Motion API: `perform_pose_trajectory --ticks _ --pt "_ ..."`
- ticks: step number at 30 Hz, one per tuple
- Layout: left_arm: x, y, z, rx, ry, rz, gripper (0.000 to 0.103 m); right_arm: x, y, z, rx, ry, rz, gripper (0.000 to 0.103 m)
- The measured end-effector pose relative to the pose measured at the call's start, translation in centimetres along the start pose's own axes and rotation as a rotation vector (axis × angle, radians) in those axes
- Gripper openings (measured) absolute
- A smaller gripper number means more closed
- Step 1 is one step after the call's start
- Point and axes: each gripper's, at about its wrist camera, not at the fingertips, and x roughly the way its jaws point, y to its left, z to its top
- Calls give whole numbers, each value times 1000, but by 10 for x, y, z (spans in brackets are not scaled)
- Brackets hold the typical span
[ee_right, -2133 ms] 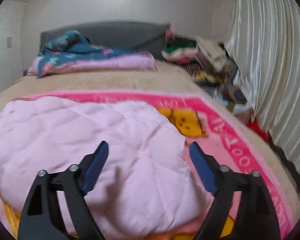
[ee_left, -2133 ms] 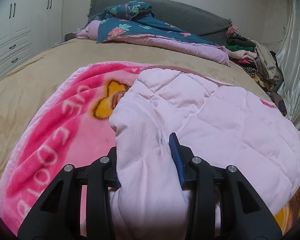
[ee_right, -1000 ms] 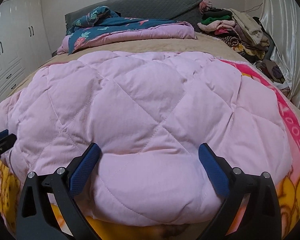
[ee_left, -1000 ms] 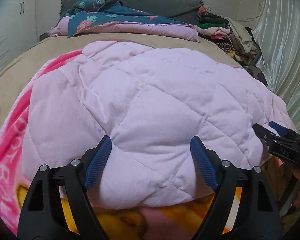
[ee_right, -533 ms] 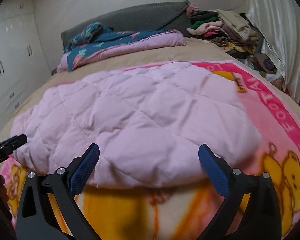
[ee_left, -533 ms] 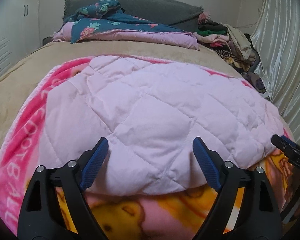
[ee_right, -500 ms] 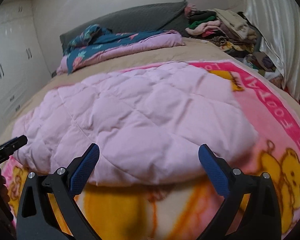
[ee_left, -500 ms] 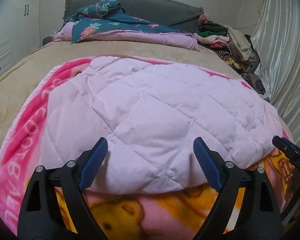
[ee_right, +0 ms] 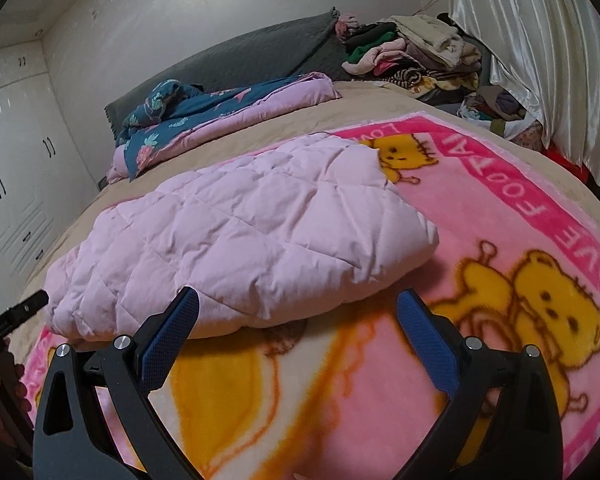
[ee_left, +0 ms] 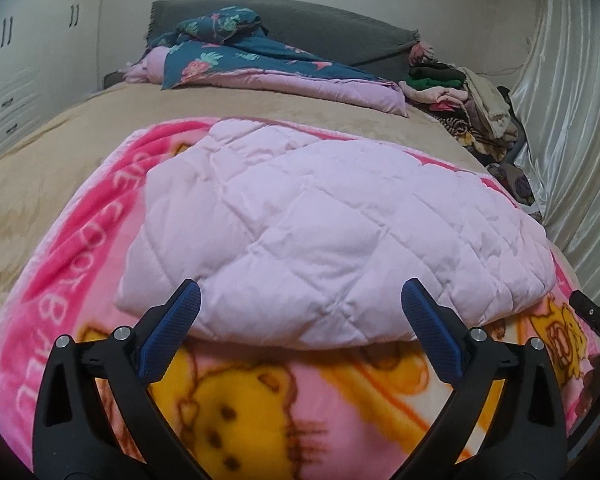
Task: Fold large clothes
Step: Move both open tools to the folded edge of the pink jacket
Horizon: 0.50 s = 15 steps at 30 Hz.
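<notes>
A pale pink quilted garment [ee_left: 320, 232] lies folded into a thick rectangle on a pink bear-print blanket [ee_left: 260, 408] on the bed. It also shows in the right wrist view [ee_right: 240, 240]. My left gripper [ee_left: 300, 332] is open and empty, just in front of the garment's near edge. My right gripper [ee_right: 298, 332] is open and empty, in front of the garment's near right part. The right gripper's tip shows at the right edge of the left wrist view [ee_left: 592, 316]. The left gripper's tip shows at the left edge of the right wrist view [ee_right: 20, 312].
A blue floral and lilac quilt [ee_left: 268, 64] lies by the grey headboard [ee_left: 340, 32]. A pile of clothes [ee_right: 416, 56] sits at the far right by the white curtain [ee_right: 540, 40]. White wardrobes [ee_left: 16, 72] stand on the left. Tan bedspread [ee_left: 40, 160] surrounds the blanket.
My left gripper opened off the garment's edge about two seconds ago. Both grippers have since pulled back from the folded garment, which lies still on the blanket.
</notes>
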Motion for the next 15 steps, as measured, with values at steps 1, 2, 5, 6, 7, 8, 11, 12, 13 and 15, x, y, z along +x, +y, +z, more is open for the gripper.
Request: perform_pose_trajectory --ticks 1,2,5,6,7,8,11,12,13,15 --pt "-1 3 -1 -13 2 -4 94 -1 -1 -1 5 0 -2 99" --pt "-3 5 -2 -20 3 -5 94 -1 -1 -2 8 0 -4 99" --pt "-5 13 -6 -42 10 7 94 -1 -3 -5 16 2 -16 99" --pt "-4 16 -8 -51 17 12 94 -1 -3 -6 17 4 -23 99" --pt "-2 20 -9 -64 28 18 94 0 -2 -6 18 6 -31 99" --pt "0 23 -11 -74 36 21 94 1 -3 -7 20 7 -39 99" --pt "6 30 -11 -87 43 44 94 4 -2 -8 24 14 -61 99" --pt "7 31 -12 -92 45 48 94 5 -2 -8 22 14 -71 99" --pt "9 34 -12 -100 49 47 94 8 -2 -9 22 18 -85 99" --pt "13 38 -13 -112 56 49 94 11 -3 -8 29 24 -91 99"
